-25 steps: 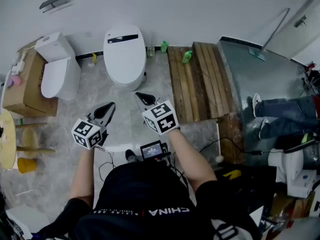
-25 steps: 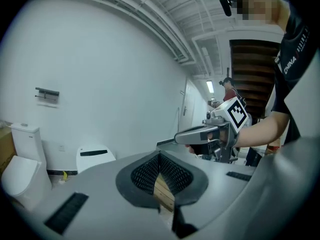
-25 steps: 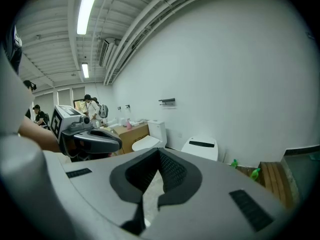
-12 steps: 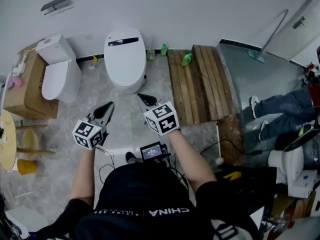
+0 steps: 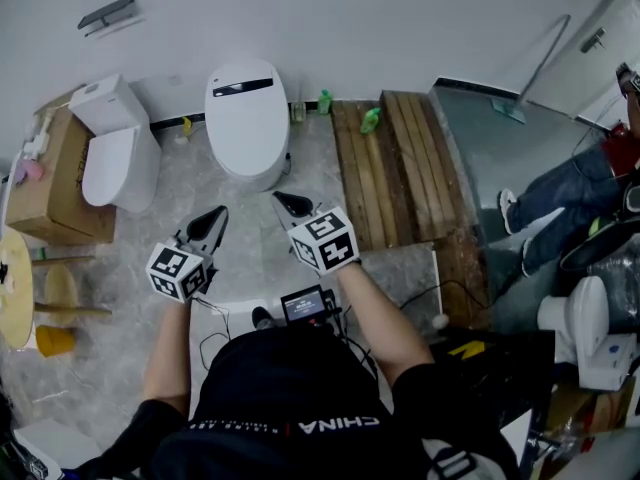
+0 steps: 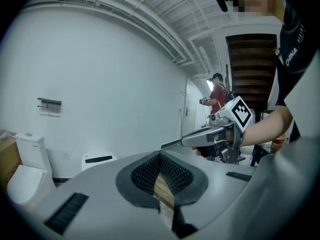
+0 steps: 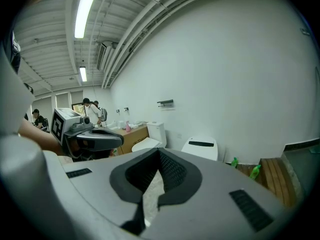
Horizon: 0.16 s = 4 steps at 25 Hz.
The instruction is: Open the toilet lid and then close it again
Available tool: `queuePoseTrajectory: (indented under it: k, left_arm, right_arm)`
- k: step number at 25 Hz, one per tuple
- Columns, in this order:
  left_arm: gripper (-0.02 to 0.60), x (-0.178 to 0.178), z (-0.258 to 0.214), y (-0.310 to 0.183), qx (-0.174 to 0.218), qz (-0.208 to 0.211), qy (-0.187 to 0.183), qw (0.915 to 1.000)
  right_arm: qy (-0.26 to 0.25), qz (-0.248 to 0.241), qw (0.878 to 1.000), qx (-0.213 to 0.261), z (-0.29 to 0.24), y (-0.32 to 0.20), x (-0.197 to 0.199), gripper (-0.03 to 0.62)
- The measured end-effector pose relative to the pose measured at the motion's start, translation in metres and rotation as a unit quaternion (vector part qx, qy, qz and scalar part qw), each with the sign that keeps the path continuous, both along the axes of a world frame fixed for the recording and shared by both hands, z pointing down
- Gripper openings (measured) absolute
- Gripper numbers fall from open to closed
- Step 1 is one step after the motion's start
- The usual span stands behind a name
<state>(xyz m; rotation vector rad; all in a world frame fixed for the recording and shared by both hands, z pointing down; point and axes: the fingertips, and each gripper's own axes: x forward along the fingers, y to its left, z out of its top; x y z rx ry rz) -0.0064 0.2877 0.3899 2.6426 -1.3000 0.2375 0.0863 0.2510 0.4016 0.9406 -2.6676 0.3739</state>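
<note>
We hold the left gripper (image 5: pixel 212 220) with its jaws pressed together and nothing between them; its own view (image 6: pixel 160 158) shows the ribbed black pads meeting in a line. The right gripper (image 5: pixel 288 202) is closed and empty in the same way, pads touching down the middle (image 7: pixel 159 158). Both point ahead and a little downward, side by side with a gap between them, each in sight of the other's camera. They touch nothing.

Under them lies the grey marbled floor (image 5: pixel 235 223). Ahead of the gripper tips and clear of them stands the toilet (image 5: pixel 243 83), white, its back against the wall (image 5: pixel 330 18). Its lid (image 5: pixel 248 133) is down and covers the bowl. The right gripper is the nearer of the two to its front edge.

To the left of it stands a second toilet (image 5: pixel 115 153) with a boxy tank, lid also down, and beside that a cardboard box (image 5: pixel 40 183). To the right, wooden planks (image 5: pixel 395 163) lie on the floor, with a green bottle (image 5: pixel 371 118) at their far end near the wall. High on the wall at the left hangs a small bracket (image 5: pixel 108 10). At the far right edge we see a person's legs (image 5: pixel 560 218) in jeans.
</note>
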Motion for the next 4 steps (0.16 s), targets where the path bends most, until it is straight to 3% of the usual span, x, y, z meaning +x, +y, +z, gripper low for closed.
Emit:
queuePoseTrajectory:
  k: [4]
  left_arm:
    - [0.009, 0.0000, -0.0017, -0.0014, 0.004, -0.001, 0.002, 1.0000]
  right_arm:
    - [-0.003, -0.001, 1.000, -0.007, -0.0009, 0.0001, 0.0003, 0.012]
